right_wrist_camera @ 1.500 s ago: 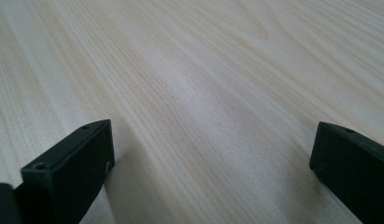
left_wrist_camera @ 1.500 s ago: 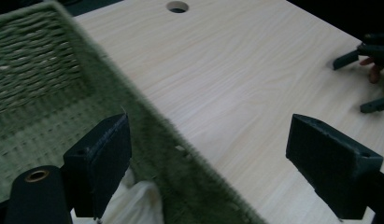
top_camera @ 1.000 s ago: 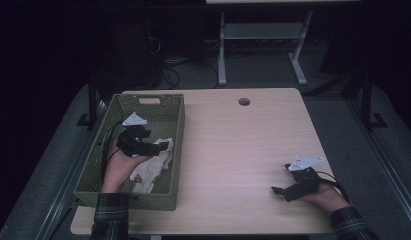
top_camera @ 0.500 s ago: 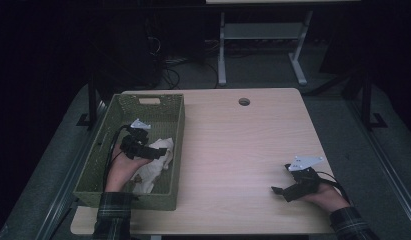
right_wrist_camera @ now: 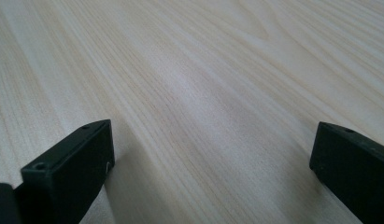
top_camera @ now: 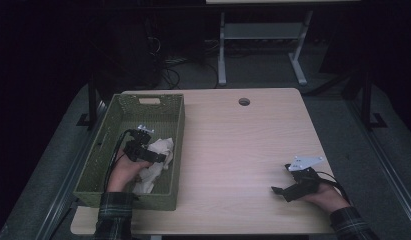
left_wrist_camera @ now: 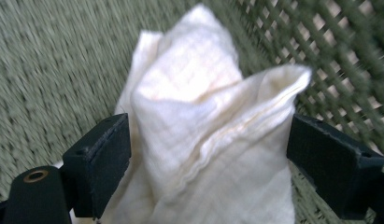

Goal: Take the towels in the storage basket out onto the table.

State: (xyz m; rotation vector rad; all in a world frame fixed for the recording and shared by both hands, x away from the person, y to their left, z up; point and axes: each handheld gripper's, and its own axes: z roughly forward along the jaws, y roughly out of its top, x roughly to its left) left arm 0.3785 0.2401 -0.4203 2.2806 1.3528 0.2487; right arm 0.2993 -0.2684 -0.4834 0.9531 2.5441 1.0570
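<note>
Dark floor and cables surround a pale wooden table (top_camera: 233,150), seen from above the person's side.

Inside a green woven basket (top_camera: 143,107) at the table's left, the left gripper (left_wrist_camera: 208,144) has its two black jaws spread wide, one on each side of a white cloth (left_wrist_camera: 203,140). The cloth stands bunched between them in a soft raised fold. The left jaw touches its edge; the right jaw looks just clear of it. The jaws have not closed on it.

The cloth lies crumpled on the basket floor, close to the basket's right wall, whose open lattice shows just behind it. From above, the left gripper (top_camera: 143,150) sits over the cloth (top_camera: 158,150), with the person's hand behind it.

Judging by its creases and visible weave, the cloth is light, limp and thin. It should not slip or break, but it will sag and trail from wherever it is pinched. The raised fold between the jaws, with its stacked hemmed edges, looks like the best place to grip, since several layers would be caught at once.

Well apart, near the table's right front corner, the right gripper (top_camera: 288,187) rests on bare wood. Its jaws (right_wrist_camera: 208,154) are spread and hold nothing.
</note>
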